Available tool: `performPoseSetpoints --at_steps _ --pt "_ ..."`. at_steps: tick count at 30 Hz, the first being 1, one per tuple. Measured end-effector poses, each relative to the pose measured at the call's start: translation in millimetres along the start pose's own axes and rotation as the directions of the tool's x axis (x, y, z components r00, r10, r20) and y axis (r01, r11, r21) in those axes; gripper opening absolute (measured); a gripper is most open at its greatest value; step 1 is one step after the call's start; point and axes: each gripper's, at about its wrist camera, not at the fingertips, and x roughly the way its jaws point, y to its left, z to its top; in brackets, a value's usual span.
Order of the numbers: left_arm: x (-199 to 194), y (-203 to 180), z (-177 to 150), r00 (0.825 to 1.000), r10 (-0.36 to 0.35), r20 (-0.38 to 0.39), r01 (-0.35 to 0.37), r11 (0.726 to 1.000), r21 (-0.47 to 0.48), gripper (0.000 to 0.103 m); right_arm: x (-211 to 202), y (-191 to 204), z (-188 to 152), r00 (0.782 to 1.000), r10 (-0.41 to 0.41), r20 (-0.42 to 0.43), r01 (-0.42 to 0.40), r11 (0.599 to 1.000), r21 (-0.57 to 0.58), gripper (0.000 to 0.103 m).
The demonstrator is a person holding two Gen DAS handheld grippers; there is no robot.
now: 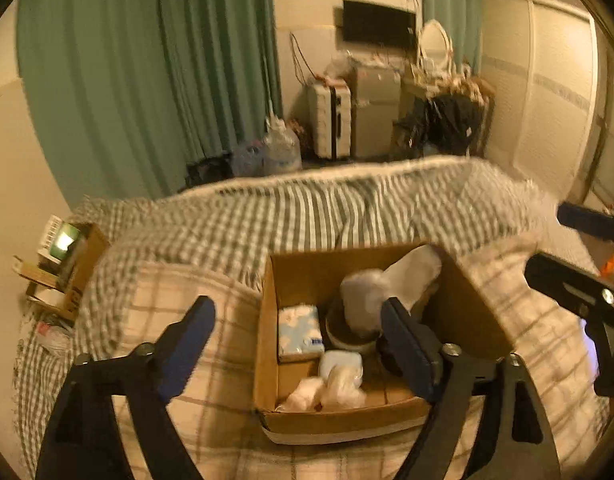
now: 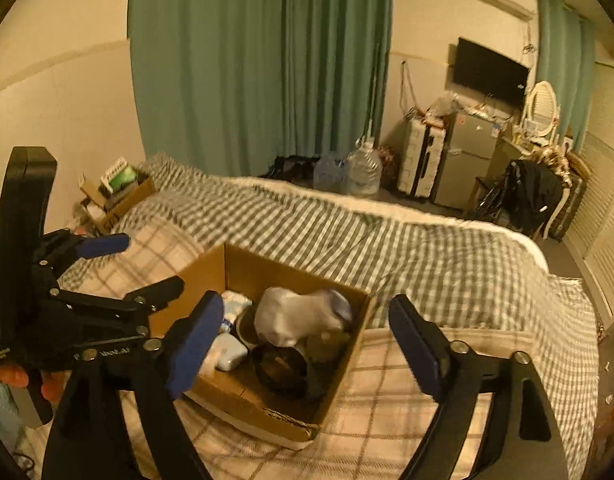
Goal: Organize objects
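While my left tongs (image 1: pixel 295 344) and right tongs (image 2: pixel 303 340) gape wide, only the right view shows the dark bowl (image 2: pixel 281 366) in the box (image 2: pixel 243 400); labels blur.

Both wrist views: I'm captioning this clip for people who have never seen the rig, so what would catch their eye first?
The open cardboard box on the plaid bedspread draws the eye first, crammed with a crumpled grey bundle, dark bowls and a tissue pack. Next come the open left gripper and right gripper, poised over it. Green curtains fill the wall behind.
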Motion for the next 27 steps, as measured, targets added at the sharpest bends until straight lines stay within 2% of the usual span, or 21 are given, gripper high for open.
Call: performPoseSetpoints --at_steps 4,6,10,13,17,23,27 --pt "-43 4 13 0.995 -0.003 0.101 0.005 1.000 -0.027 0.103 -46 -2 17 0.995 -0.069 0.077 0.069 0.998 -0.001 0.098" --pt "-66 6 18 0.988 0.009 0.153 -0.005 1.000 -0.028 0.103 -68 -2 23 0.987 -0.115 0.111 0.116 0.993 -0.005 0.103" --pt "-103 9 25 0.977 0.016 0.214 -0.010 0.999 -0.031 0.103 -114 4 26 0.965 -0.195 0.174 0.197 0.980 0.007 0.102" --pt "-129 11 24 0.971 0.028 0.239 -0.019 0.999 -0.041 0.103 -145 10 27 0.949 -0.207 0.236 0.208 0.978 0.022 0.102" --pt "-164 12 13 0.953 0.024 0.302 -0.014 0.999 -0.035 0.103 -177 21 24 0.929 -0.235 0.284 0.238 0.971 0.024 0.102" --pt "-197 8 -23 0.917 0.062 0.393 -0.063 0.998 -0.010 0.103 -194 31 -3 0.914 -0.251 0.318 0.235 0.968 0.088 0.103" --pt "-192 7 -41 0.925 0.058 0.376 -0.052 0.998 -0.025 0.103 -181 38 -29 0.924 -0.245 0.293 0.221 0.969 0.115 0.103"
